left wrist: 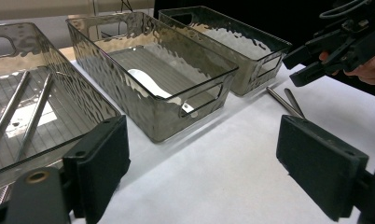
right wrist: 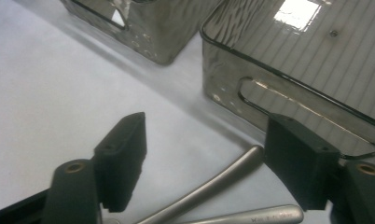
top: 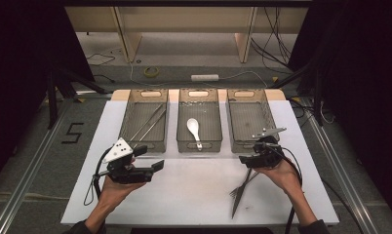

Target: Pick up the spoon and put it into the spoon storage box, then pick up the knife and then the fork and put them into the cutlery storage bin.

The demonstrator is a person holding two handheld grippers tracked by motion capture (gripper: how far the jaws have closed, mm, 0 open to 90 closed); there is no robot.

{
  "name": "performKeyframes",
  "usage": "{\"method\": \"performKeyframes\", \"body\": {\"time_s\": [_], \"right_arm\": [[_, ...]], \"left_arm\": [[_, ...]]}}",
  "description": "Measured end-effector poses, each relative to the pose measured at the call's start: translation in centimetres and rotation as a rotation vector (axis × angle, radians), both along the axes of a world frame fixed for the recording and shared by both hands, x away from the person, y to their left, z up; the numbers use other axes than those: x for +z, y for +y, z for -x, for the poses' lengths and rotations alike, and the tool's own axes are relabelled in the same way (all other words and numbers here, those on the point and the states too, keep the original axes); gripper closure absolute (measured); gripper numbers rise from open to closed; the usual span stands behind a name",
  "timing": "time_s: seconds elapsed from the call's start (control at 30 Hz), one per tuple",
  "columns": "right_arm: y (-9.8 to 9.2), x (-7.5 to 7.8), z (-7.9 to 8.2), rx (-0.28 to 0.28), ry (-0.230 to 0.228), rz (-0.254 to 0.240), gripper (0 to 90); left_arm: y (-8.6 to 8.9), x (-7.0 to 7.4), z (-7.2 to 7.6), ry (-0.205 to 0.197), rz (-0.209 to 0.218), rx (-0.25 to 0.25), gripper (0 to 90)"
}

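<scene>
- Painted on the floor left of the table (top: 301, 195): a black "5" (top: 73, 132). Faint stamped lettering on one utensil handle in the right gripper view, too small to read.
- Three clear bins in a row: left bin (top: 144, 93) with two long metal rods, middle bin (top: 199, 145) with one white spoon (top: 194, 130), right bin (top: 272, 117) with nothing visible inside.
- Two metal utensils (top: 242, 191) lying crossed on the white table, just in front of the right bin; tines of a fork visible on one, head of the other hard to make out.
- Right gripper (top: 251, 160) low over the handle ends, spread wide; handles (right wrist: 213, 184) between its pads, untouched.
- Left gripper (top: 155, 168) spread wide, holding nothing, hovering before the left and middle bins.
- Both forearms cut off by the bottom edge.
</scene>
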State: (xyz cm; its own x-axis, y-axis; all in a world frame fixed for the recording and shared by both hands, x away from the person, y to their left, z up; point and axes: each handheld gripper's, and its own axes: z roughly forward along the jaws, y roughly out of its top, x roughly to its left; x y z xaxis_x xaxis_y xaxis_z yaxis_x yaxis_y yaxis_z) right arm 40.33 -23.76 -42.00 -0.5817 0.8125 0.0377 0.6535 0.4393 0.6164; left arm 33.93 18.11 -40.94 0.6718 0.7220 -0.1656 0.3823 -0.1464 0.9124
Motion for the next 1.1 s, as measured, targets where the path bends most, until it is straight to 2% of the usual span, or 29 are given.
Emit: {"method": "performKeyframes", "body": {"time_s": [0.2, 0.33, 0.4, 0.5, 0.6, 0.83, 1.1], "right_arm": [[-0.5, -0.9, -0.1, 0.008, 0.010, 0.005, 39.5], [-0.7, -1.6, -0.3, 0.015, 0.010, 0.016, 49.2], [-0.8, -1.9, -0.4, 0.039, 0.004, 0.021, 55.1], [-0.8, -2.3, -0.6, 0.054, 0.020, 0.022, 61.3], [-0.9, -2.6, -0.7, 0.055, 0.031, 0.024, 64.1], [-0.9, -2.7, -1.0, 0.061, 0.020, 0.022, 73.1], [-0.9, -3.3, -1.4, 0.072, 0.025, 0.052, 84.2]], "left_arm": [[-0.3, 0.0, -0.1, 0.005, -0.007, -0.003, 16.7], [-0.3, 0.0, -0.2, 0.007, -0.006, -0.005, 16.7], [-0.3, 0.0, -0.2, 0.007, -0.005, -0.005, 16.7], [-0.3, 0.0, -0.2, 0.008, -0.004, -0.008, 16.7], [-0.2, 0.0, -0.1, 0.007, -0.002, -0.010, 16.7], [-0.3, 0.0, -0.1, 0.008, 0.000, -0.011, 16.7], [-0.3, 0.0, -0.2, 0.006, -0.002, -0.014, 16.7]]}}
